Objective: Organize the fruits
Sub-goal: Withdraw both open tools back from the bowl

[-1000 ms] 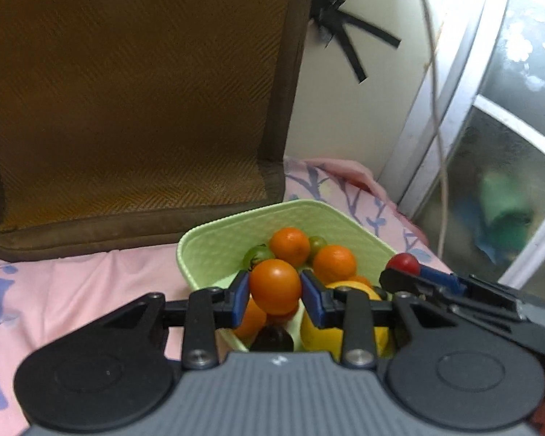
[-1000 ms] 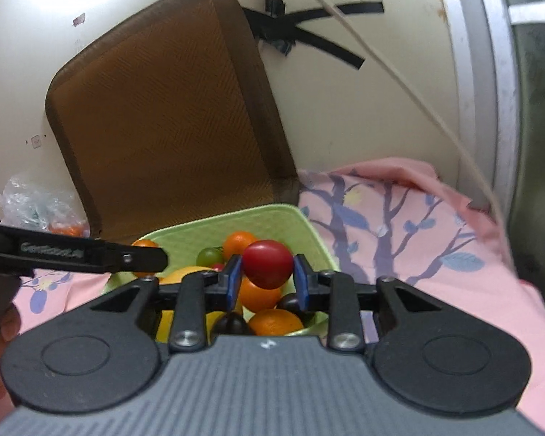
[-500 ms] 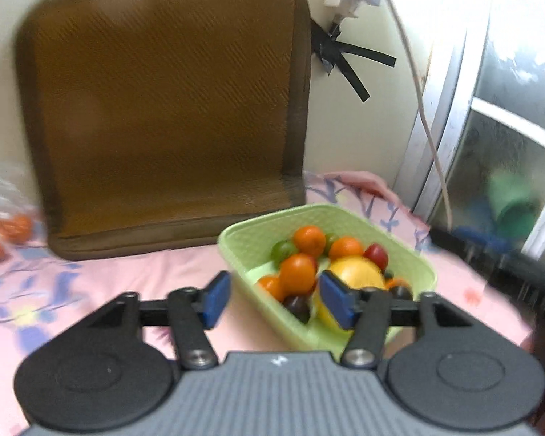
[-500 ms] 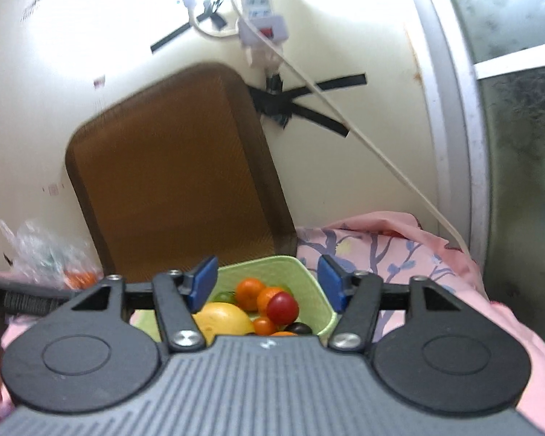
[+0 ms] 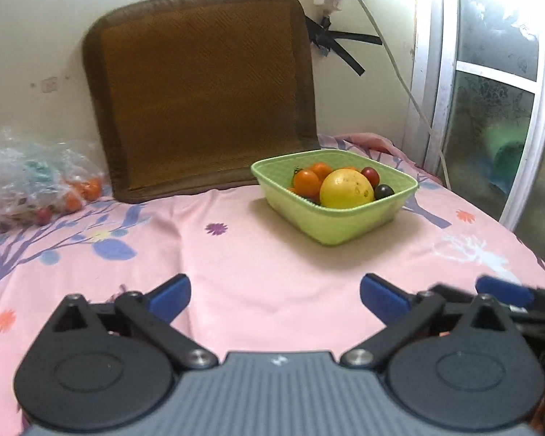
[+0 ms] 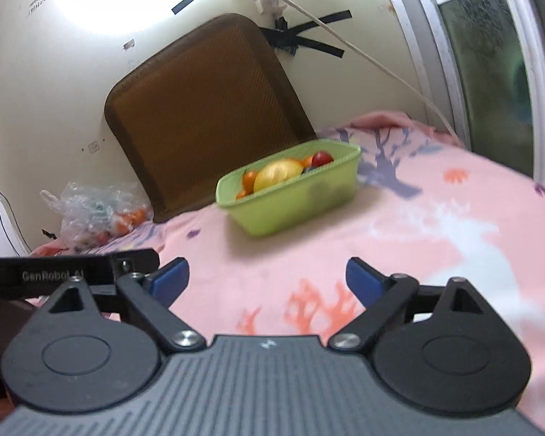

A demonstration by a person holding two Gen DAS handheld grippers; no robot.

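Observation:
A light green basket (image 5: 345,223) (image 6: 290,210) sits on the pink flowered sheet, holding a big yellow fruit (image 5: 346,188) (image 6: 277,174), orange fruits (image 5: 306,182), a red tomato (image 5: 370,174) (image 6: 321,158) and a dark one (image 5: 383,191). My left gripper (image 5: 274,296) hangs open and empty well in front of the basket. The right gripper (image 6: 267,279) is open and empty too, pulled back from the basket. Its blue tip (image 5: 501,289) shows at the left view's right edge; the left gripper's black body (image 6: 69,274) shows at the right view's left.
A brown woven cushion (image 5: 200,91) leans against the wall behind the basket. A clear plastic bag (image 5: 36,178) (image 6: 94,210) with more small fruits lies at the left. A white cable (image 5: 392,54) hangs by the window frame (image 5: 436,72) on the right.
Both grippers let go of their fruit, the left an orange one and the right a red tomato, into the basket. They opened wide and drew back from it.

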